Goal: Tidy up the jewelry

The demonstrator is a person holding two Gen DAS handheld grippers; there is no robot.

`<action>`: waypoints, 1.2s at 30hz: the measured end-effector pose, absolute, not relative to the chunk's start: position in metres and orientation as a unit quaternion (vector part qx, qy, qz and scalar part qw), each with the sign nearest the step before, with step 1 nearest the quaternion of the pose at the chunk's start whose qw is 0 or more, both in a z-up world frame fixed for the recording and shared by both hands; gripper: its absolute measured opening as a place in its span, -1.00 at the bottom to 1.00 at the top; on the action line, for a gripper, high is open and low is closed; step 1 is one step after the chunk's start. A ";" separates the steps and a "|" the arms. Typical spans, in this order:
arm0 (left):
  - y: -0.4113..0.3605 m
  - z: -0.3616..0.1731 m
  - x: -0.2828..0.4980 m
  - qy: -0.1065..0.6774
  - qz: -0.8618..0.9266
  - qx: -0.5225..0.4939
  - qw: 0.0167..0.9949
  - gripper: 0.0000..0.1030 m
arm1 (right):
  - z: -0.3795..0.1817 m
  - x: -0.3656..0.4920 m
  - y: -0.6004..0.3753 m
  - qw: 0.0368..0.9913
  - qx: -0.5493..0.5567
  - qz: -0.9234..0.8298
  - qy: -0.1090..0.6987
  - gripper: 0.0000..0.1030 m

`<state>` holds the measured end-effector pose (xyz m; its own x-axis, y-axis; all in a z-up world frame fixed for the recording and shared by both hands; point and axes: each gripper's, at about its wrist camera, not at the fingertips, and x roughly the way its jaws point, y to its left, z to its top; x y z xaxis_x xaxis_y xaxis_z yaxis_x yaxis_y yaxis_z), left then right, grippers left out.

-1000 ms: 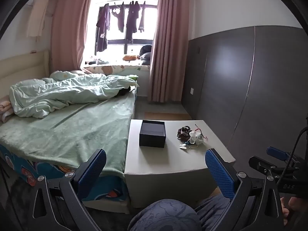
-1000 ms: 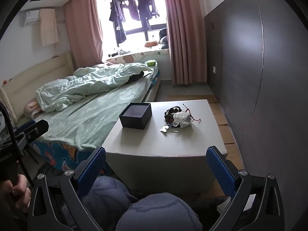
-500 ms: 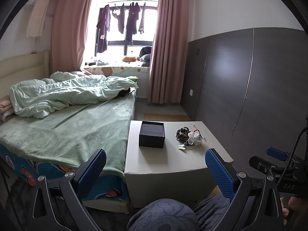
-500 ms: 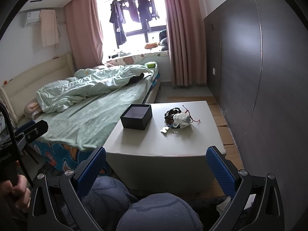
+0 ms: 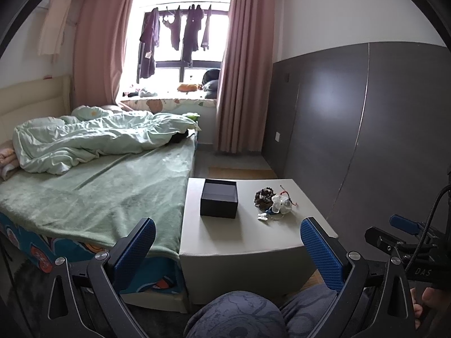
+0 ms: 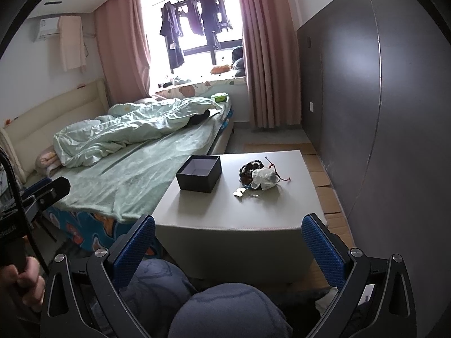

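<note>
Claws: left claw [image 5: 227,249] and right claw [image 6: 228,249] both spread apart, empty, short of the desk [image 6: 253,214].
Jewelry pile [image 6: 258,177]: loose on desk, beside box.
Box [image 6: 199,173]: open, seemingly empty.
Progress: nothing sorted yet.

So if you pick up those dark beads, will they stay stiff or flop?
The beads lie coiled in a loose heap, so they would probably droop and dangle. A red cord lies beside them and may drag along.

A box [image 5: 219,202] sits on the desk [image 5: 248,239], left of a jewelry pile [image 5: 272,201]. The bed [image 5: 93,186] lies left of the desk, the window [image 5: 183,45] behind.
</note>
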<state>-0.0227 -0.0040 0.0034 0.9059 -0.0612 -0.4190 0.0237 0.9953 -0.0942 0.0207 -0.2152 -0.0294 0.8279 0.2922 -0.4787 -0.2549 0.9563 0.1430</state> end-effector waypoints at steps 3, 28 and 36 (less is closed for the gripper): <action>-0.003 0.007 -0.019 0.215 -0.024 -0.042 0.975 0.99 | -0.027 0.022 -0.218 0.958 0.042 0.142 0.245 1.00; -0.020 -0.031 0.096 0.286 -0.090 -0.052 0.952 0.77 | -0.060 0.127 -0.248 0.941 0.082 0.124 0.305 0.90; -0.031 -0.046 0.147 0.321 -0.118 -0.050 0.938 0.56 | -0.078 0.180 -0.251 0.925 0.109 0.140 0.337 0.60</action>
